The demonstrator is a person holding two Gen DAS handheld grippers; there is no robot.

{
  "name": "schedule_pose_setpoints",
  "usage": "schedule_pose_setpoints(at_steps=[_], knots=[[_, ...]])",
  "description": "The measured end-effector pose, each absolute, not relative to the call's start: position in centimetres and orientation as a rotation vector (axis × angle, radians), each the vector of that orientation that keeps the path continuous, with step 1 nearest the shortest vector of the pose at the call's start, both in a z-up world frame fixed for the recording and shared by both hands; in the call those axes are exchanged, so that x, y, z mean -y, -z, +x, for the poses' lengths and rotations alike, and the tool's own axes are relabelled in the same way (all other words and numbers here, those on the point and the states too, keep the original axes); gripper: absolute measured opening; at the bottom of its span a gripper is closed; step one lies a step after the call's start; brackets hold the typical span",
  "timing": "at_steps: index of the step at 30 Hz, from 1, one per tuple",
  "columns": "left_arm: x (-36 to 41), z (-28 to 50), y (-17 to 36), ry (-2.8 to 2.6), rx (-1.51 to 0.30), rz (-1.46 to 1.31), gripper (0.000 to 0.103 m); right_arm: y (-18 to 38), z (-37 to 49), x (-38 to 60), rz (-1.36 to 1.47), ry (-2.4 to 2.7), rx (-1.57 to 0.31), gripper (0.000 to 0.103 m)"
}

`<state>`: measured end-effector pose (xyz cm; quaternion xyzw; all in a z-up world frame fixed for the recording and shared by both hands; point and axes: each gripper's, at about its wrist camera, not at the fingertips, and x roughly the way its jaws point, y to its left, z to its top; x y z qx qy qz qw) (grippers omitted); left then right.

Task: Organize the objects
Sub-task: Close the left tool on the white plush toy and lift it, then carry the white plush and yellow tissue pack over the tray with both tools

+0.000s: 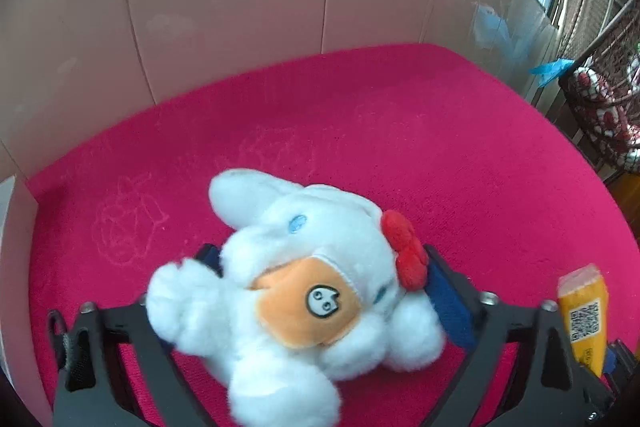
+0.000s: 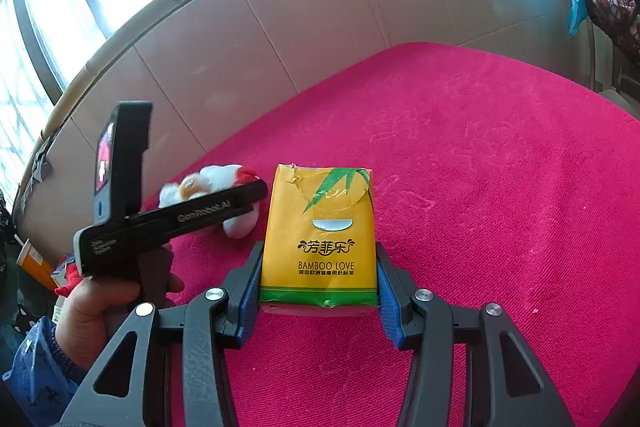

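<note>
Left wrist: my left claw [image 1: 320, 275] straddles the plush toy [image 1: 296, 283], grip uncertain; my right claw [image 2: 318, 291] clamps the tissue pack [image 2: 320, 239].

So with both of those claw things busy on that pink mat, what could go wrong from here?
1. The left gripper straddles the plush toy around soft fluff, so it may squash or slip out.
2. The right gripper clamps only the tissue pack's lower end; it could tip.
3. Both work close together and might bump.
</note>
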<state>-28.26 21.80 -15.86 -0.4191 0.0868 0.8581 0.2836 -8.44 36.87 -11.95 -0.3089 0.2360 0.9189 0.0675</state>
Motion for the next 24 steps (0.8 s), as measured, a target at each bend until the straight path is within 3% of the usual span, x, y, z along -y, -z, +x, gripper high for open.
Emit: schedule_pose_setpoints(at_steps=[2, 5, 24], knots=[[-21.2, -27.9, 15.4, -2.326, -0.207, -1.084, 0.073, 12.0, -8.5, -36.9, -0.934, -2.768, -0.71, 0.053], [-20.2, -27.4, 15.0, -2.357, -0.169, -1.047, 0.068, 12.0, -8.4, -36.9, -0.934, -2.763, -0.71, 0.053], [-8.9, -16.4, 9.7, -2.622, -0.19, -0.714, 0.067, 10.1, -6.8, -32.8, -0.829, -2.793, -0.404, 0.053]])
